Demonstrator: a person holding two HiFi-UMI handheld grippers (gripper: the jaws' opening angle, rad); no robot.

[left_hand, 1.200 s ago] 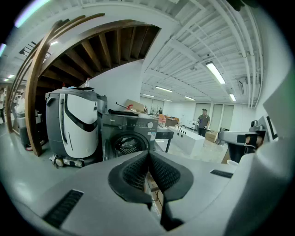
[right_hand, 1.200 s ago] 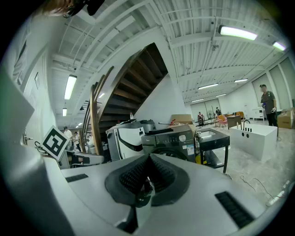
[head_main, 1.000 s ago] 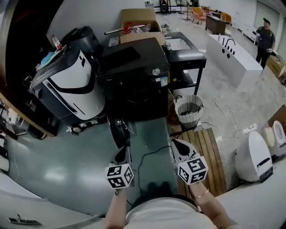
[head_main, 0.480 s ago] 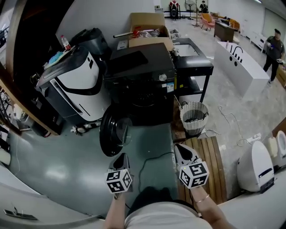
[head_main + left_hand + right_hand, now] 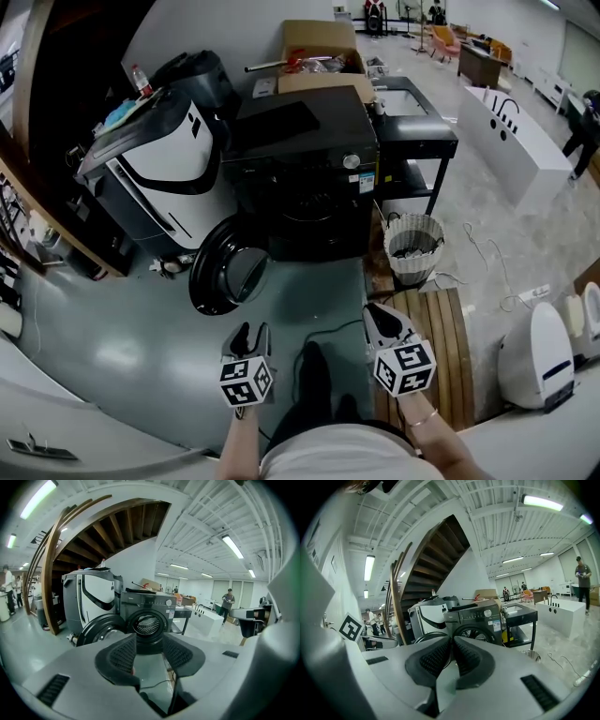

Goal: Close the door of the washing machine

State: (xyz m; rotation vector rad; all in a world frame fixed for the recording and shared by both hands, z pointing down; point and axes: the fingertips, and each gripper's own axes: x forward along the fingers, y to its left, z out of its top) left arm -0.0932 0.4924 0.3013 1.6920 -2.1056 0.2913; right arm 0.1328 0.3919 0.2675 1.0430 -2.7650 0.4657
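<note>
Seeing round door (image 5: 228, 278) swinging out wide, left of the dark washing machine (image 5: 305, 178), with left gripper (image 5: 251, 330) jaws just opening on nothing and right gripper (image 5: 375, 314) cracking barely apart, also empty, so still needing the closing push.

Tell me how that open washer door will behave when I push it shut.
The door stands swung wide from the washing machine, so it should probably pivot rather than slide. Its thick round frame looks rigid and fairly heavy. The glossy surface may be slippery.
</note>
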